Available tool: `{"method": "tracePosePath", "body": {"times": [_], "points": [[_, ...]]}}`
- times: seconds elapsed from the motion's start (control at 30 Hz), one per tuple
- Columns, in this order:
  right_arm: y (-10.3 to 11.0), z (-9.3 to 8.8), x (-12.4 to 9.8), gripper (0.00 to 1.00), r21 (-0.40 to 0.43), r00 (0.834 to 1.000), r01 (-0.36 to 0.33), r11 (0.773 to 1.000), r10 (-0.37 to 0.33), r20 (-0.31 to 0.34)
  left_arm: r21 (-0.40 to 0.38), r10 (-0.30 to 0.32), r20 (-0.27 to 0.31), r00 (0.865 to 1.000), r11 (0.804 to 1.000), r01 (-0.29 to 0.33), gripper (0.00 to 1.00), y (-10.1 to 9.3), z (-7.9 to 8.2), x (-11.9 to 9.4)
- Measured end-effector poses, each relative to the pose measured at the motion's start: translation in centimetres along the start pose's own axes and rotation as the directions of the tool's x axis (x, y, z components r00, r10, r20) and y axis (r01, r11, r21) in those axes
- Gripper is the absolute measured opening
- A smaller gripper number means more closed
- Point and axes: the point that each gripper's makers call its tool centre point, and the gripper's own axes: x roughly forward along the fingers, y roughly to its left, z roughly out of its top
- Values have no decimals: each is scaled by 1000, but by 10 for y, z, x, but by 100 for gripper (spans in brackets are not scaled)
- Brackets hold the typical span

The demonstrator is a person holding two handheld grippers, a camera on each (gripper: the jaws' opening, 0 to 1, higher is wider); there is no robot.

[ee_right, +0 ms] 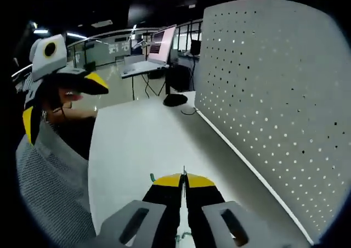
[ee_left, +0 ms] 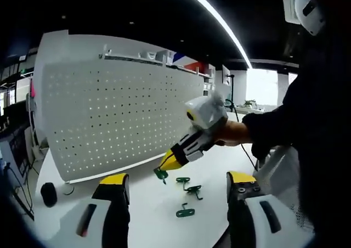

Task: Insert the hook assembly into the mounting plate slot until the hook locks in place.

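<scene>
In the left gripper view, the left gripper [ee_left: 178,183] rises from the bottom edge with its yellow-tipped jaws spread wide and nothing between them. Just beyond them, on the white bench [ee_left: 148,209], lie three green hooks: one [ee_left: 185,210] nearest, between the jaws, and two more [ee_left: 193,190] [ee_left: 182,180] a little further out, close together. Above these the right gripper [ee_left: 163,169] reaches in from the right, held by a hand [ee_left: 233,133] in a dark sleeve [ee_left: 285,122]. Its jaws are pressed together on a fourth hook [ee_left: 161,174], which hangs from the tips just above the bench, near the lower edge of the pegboard [ee_left: 109,116]. The pegboard stands upright along the far side of the bench, white and full of small holes. A dark round object [ee_left: 49,193] sits on the bench at the left, near the board's corner.

In the right gripper view, the right gripper [ee_right: 184,179] shows its jaws closed tight, with a thin green sliver [ee_right: 152,177] at the left of the tips; the hook itself is mostly hidden. The bench [ee_right: 131,144] runs ahead, with the pegboard [ee_right: 274,94] along the right. The left gripper [ee_right: 60,102] appears at the far left, jaws apart. Further off, a black mouse-like object [ee_right: 175,99] lies on the bench, and a monitor [ee_right: 159,42] stands behind it.
</scene>
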Motion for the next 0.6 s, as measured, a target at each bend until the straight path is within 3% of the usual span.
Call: {"method": "tracePosePath", "body": {"times": [0.3,0.43,0.6], "points": [[31,59,-23,0,55,986,-7,998,-2,167,0,87,58,995,996,-88,56,3,17,-5],[47,81,-32,0,50,976,-18,999,6,218,5,154,102,983,988,-155,43,8,31,-11],[59,103,-42,0,32,964,-18,999,9,265,-7,212,142,967,977,-214,36,14,41,-14]]}}
